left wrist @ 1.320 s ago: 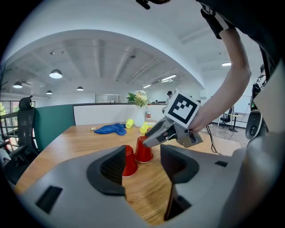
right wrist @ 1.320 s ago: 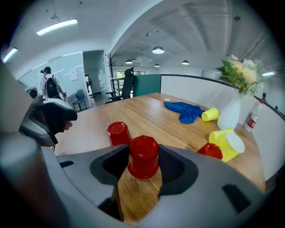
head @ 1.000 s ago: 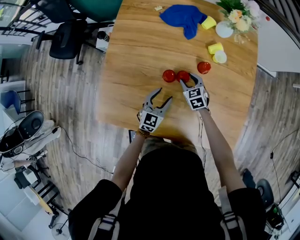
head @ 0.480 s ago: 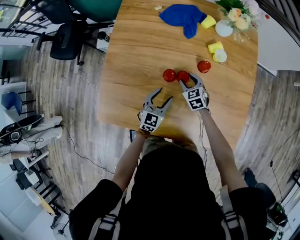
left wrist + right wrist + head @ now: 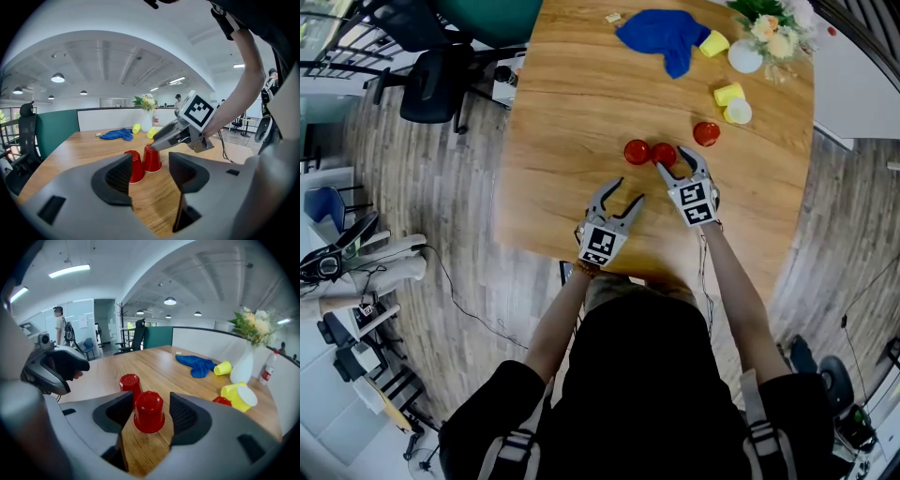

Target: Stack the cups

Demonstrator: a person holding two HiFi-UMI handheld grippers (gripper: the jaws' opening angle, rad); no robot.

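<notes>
Three red cups stand upside down on the wooden table (image 5: 572, 103): one at the left (image 5: 637, 151), one in the middle (image 5: 664, 155) and one to the right (image 5: 706, 133). My right gripper (image 5: 679, 165) straddles the middle red cup (image 5: 149, 411). Its jaws have just been opening, and a gap shows between the pads and the cup, which rests on the table. The left cup (image 5: 130, 382) stands just beyond it. My left gripper (image 5: 628, 189) hovers open and empty near the table's front edge. Ahead of its jaws are both cups (image 5: 151, 159) and the right gripper (image 5: 183, 131).
Two yellow cups (image 5: 732, 95) (image 5: 716, 44) lie at the far right, one next to a white lid (image 5: 738, 112). A blue cloth (image 5: 666, 36) and a white vase of flowers (image 5: 750, 52) sit at the back. Office chairs (image 5: 436, 75) stand left of the table.
The right gripper's jaws stand a little wider around the middle red cup than before. The left gripper and the cups have not moved.
</notes>
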